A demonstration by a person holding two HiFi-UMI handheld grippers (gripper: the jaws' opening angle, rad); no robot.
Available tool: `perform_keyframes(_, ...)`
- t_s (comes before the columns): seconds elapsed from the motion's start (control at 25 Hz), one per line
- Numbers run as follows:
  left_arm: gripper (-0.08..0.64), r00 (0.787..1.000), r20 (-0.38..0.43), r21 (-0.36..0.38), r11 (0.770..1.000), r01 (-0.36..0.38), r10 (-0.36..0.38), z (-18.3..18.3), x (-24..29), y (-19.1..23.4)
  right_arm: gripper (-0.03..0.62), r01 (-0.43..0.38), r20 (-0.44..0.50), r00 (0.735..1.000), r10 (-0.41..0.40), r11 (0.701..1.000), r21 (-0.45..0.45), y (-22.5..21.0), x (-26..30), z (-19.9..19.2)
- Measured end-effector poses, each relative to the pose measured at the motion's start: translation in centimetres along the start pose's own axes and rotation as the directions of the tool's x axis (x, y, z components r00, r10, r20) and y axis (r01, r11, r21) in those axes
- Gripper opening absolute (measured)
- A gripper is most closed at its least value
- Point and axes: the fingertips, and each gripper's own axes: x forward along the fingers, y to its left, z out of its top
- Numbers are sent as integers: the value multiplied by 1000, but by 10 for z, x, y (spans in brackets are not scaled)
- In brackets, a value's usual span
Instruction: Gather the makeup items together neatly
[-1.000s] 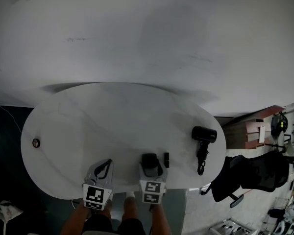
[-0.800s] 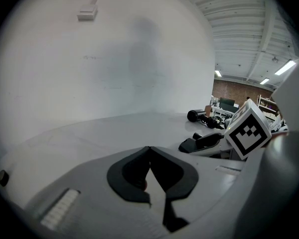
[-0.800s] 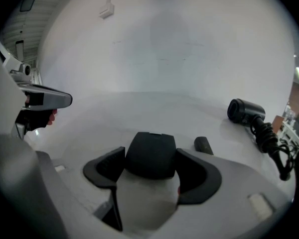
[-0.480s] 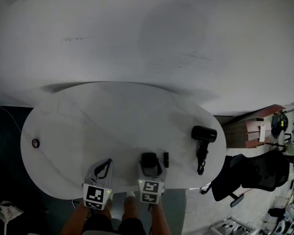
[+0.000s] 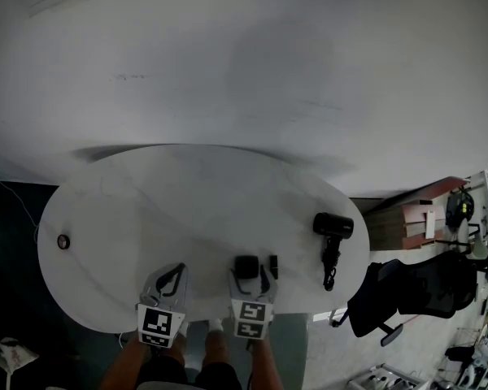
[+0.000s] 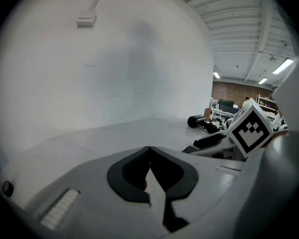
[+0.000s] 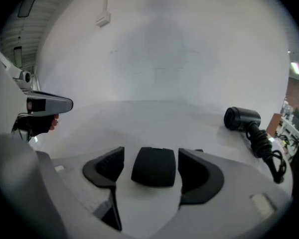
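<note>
A black square compact (image 7: 154, 167) lies on the white oval table (image 5: 187, 193) near its front edge. My right gripper (image 7: 152, 156) is open, one jaw on each side of the compact with a gap on both sides. In the head view the compact (image 5: 246, 266) sits at the tip of the right gripper (image 5: 250, 273). A small slim black item (image 5: 273, 266) lies just to its right. My left gripper (image 6: 149, 151) is shut and holds nothing, and in the head view this left gripper (image 5: 175, 273) rests at the front edge left of the compact. A small round dark item (image 5: 63, 240) sits far left.
A black hair dryer (image 5: 332, 234) with its coiled cord lies at the table's right end; the dryer (image 7: 244, 118) is also ahead and right of my right gripper. A white wall rises behind the table. Office chairs (image 5: 407, 287) and shelves stand off to the right.
Only the head view has shifted slightly, so the table sits a little lower in frame. Both grippers and the items keep their places.
</note>
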Motion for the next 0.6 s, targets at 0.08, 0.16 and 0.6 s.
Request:
perform_keyframes(0.08, 9, 1000, 19, 7, 1000, -3, 3, 10, -3, 2, 333, 1, 25, 1000, 0, 1000, -2, 1, -6, 13)
perform_keyframes(0.16, 9, 999, 42, 13, 1000, -9, 8, 23, -7, 4, 333, -2, 60, 998, 3, 1000, -10, 3, -14, 30)
perform_keyframes(0.6, 9, 980, 185, 31, 996, -82, 75, 103, -59, 25, 330, -39, 283, 957, 58, 997, -72, 33, -77, 137)
